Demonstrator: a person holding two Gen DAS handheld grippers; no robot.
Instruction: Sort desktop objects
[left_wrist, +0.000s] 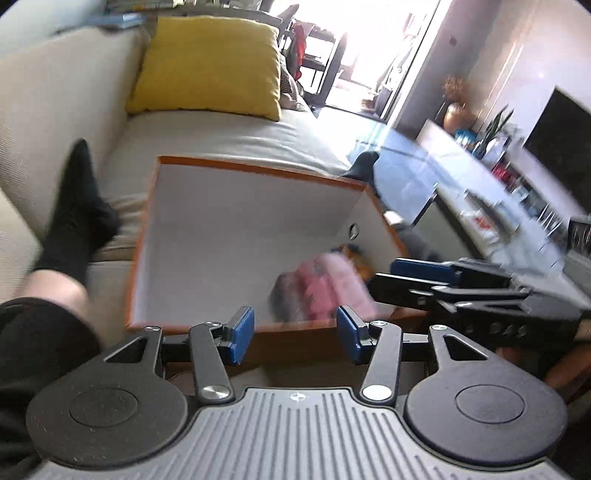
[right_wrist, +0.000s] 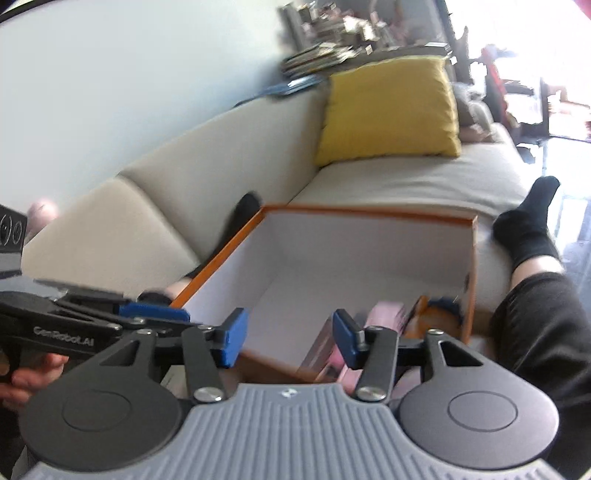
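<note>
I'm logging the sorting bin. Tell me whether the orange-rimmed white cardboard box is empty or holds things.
Not empty. The orange-rimmed white cardboard box holds a blurred pink packet and something orange and blue in one near corner; the remaining floor is bare.

box (left_wrist: 236, 221): matt white card inside, orange edge
my gripper pads (left_wrist: 242, 334): matt blue, rubbery-looking
sofa (left_wrist: 55, 122): beige woven cloth
cushion (right_wrist: 388, 110): yellow cloth

One orange-edged box (left_wrist: 236, 236) holding one pink packet (left_wrist: 325, 291). Two grippers, left (left_wrist: 295, 332) and right (right_wrist: 290, 338). One yellow cushion (left_wrist: 210, 62), one sofa (left_wrist: 55, 96), two black socks (left_wrist: 79, 206).
</note>
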